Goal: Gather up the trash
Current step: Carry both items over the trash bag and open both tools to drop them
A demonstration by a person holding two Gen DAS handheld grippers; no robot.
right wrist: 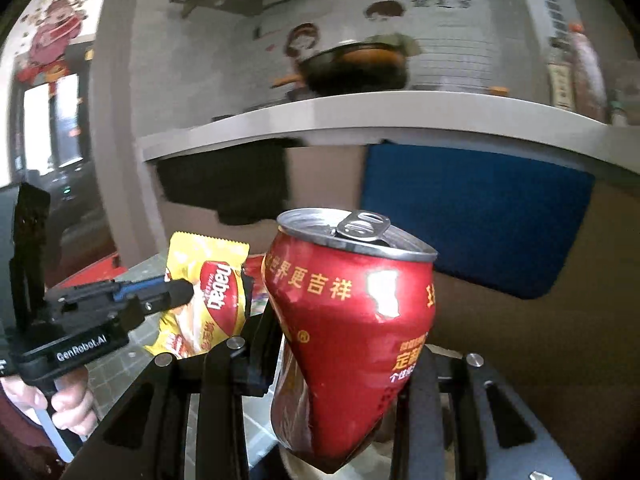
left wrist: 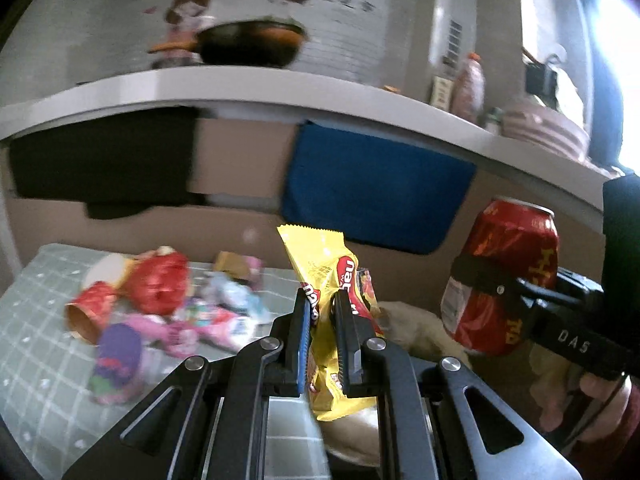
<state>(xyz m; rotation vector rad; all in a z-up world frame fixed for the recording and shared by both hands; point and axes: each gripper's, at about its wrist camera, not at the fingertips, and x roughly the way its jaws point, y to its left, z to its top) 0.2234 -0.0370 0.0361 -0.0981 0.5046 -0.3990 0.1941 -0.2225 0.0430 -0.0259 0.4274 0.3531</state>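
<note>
My left gripper (left wrist: 323,300) is shut on a yellow snack wrapper (left wrist: 320,264) and holds it upright in the air; the wrapper also shows in the right wrist view (right wrist: 208,280). My right gripper (right wrist: 340,360) is shut on a dented red drink can (right wrist: 352,320), held upright; the can shows at the right of the left wrist view (left wrist: 500,280). More trash lies on the green grid mat (left wrist: 36,320): a red paper cup (left wrist: 90,312), a red crumpled wrapper (left wrist: 158,284), pink wrappers (left wrist: 192,328) and a purple cup (left wrist: 118,360).
A white counter edge (left wrist: 240,88) runs above, with a black pan (left wrist: 252,44), a bottle (left wrist: 468,84) and stacked pink bowls (left wrist: 540,128) on it. A blue cloth (left wrist: 372,188) and a black cloth (left wrist: 100,160) hang below it. A beige bag opening (left wrist: 412,328) lies under the grippers.
</note>
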